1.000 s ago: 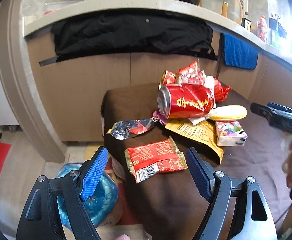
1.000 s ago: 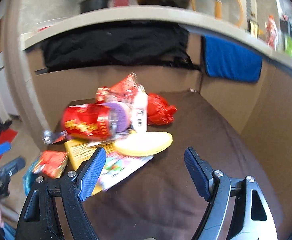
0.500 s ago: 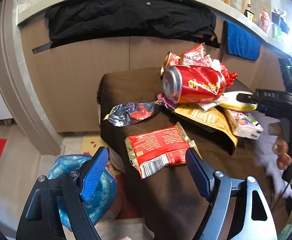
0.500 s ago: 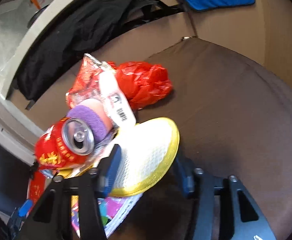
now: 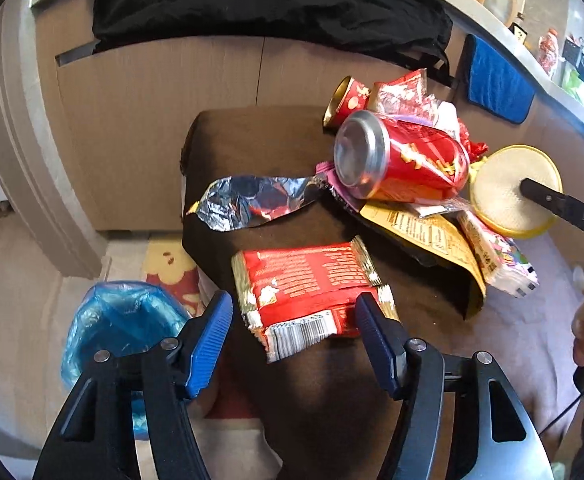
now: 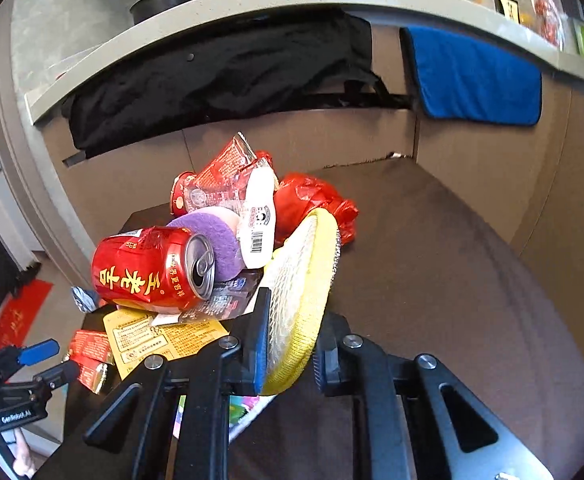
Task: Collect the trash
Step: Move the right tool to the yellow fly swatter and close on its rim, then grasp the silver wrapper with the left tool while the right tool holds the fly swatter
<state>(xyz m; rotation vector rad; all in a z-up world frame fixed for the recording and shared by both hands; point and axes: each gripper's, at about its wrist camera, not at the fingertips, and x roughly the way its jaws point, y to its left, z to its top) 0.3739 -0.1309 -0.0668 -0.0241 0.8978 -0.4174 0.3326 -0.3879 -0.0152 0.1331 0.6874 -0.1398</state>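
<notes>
The red snack wrapper [image 5: 311, 288] lies flat near the front left corner of the brown tabletop [image 5: 331, 392], and the left gripper [image 5: 293, 336] straddles its near end, jaws apart after just closing a little, the right blue pad at the wrapper's edge, the left one clear of it. Behind the wrapper a red can [image 5: 403, 160] lies on its side atop the trash heap, with a crumpled foil wrapper [image 5: 252, 202] to its left, a yellow packet [image 5: 431, 236] under it and a small colourful pack [image 5: 499, 260] to its right. On the heap's right the right gripper [image 6: 292, 344] has just been closing and now clamps a yellow round pad [image 6: 303, 280], tilted up on edge. Off the tabletop's left edge a blue-lined bin [image 5: 120, 328] stands on the floor. To the heap's right the tabletop lies bare up to the cardboard wall [image 6: 491, 168].
</notes>
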